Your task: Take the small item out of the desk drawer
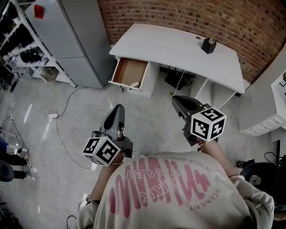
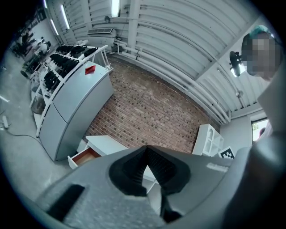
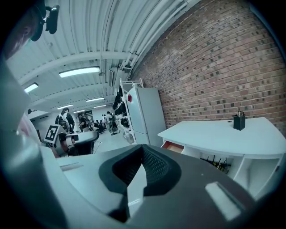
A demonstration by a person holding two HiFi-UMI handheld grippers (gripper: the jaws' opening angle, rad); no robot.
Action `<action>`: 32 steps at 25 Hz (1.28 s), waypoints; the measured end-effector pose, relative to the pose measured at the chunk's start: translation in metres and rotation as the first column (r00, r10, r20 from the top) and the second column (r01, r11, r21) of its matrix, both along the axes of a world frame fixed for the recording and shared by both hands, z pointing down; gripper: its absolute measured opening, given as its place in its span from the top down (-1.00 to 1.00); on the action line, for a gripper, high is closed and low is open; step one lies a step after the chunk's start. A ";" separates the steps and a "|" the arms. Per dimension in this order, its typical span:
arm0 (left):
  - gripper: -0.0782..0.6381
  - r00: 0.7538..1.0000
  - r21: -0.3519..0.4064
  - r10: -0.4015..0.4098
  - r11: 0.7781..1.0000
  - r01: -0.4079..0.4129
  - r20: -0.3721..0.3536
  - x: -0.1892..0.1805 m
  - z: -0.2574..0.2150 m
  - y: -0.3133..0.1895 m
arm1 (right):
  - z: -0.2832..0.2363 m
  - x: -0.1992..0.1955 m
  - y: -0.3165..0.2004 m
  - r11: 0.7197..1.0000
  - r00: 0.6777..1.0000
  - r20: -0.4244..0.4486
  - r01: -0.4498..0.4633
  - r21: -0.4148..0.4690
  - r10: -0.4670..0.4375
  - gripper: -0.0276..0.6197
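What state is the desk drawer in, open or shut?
Open: the drawer is pulled out of the white desk, its brown inside exposed, a small pale item lying near its front edge.

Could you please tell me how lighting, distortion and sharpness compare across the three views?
Head view: even soft light, mild edge bending, the open drawer sharp. Left gripper view: strong fisheye with black corners, the ceiling lamp glares white. Right gripper view: same fisheye, a bluish cast, the brick wall crisp.
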State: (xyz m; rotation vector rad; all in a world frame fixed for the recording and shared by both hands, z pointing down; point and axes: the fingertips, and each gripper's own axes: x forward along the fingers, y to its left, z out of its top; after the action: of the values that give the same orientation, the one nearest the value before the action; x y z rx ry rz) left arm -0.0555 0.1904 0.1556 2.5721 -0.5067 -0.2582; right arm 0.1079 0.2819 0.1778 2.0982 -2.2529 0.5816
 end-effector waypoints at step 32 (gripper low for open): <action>0.77 0.995 -0.138 -0.022 0.990 0.035 0.094 -0.033 0.082 -0.148 | 0.101 -0.019 -0.156 0.982 0.990 0.137 -0.014 -0.187 0.040 0.87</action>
State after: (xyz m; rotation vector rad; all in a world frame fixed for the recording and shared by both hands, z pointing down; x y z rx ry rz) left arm -0.0880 0.0422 0.2375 2.4499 -0.5753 -0.1099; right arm 0.0884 0.1263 0.2792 2.0599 -2.1426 0.9297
